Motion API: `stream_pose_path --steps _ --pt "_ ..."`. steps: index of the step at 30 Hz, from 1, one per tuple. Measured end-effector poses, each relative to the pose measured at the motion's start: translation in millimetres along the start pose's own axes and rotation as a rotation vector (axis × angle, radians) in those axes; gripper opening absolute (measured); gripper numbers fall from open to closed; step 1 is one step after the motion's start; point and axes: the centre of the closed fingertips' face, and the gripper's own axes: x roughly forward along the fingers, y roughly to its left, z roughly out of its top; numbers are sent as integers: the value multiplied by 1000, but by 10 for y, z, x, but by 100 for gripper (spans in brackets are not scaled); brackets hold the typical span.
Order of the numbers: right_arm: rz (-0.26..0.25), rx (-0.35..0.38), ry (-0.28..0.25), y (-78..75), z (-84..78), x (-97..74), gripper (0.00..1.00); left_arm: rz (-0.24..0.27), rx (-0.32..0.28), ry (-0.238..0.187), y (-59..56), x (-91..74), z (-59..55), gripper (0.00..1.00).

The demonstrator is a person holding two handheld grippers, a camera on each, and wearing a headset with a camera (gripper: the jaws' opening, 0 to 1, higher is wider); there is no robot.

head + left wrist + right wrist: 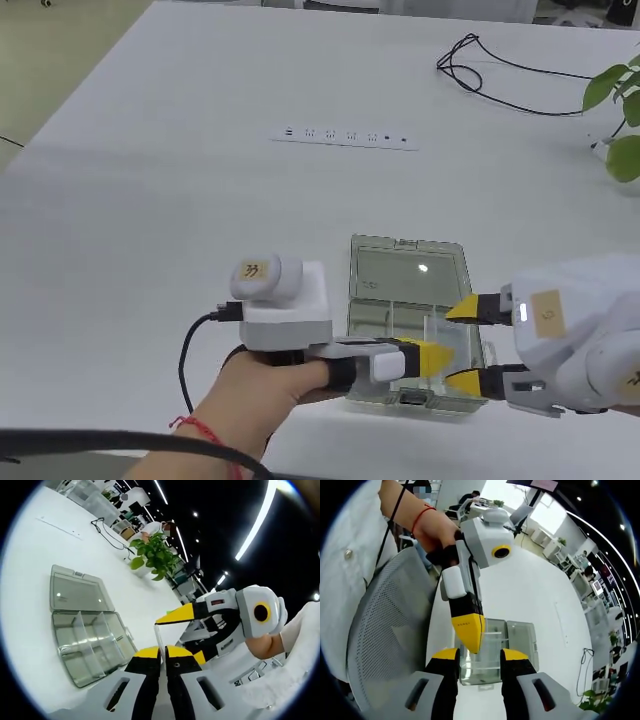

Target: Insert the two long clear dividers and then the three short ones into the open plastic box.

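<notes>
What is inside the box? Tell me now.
Clear dividers stand in the box, splitting it into compartments; those in sight look empty. In the head view the left gripper covers its near part.

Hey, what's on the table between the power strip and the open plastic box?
Nothing. In the head view, the stretch of white table between the power strip and the box is bare.
</notes>
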Motion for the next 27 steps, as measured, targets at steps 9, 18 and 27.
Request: stream_pose_path --steps 9,18,27 --pt "0 17 -18 -22 36 -25 34 -2 12 4 0 9 -34 0" --pt "59 130 -99 -80 47 -172 33 -13 173 33 -14 -35 -64 0" --pt "203 198 -174 -26 98 -331 24 -91 474 108 -172 -95 -142 0"
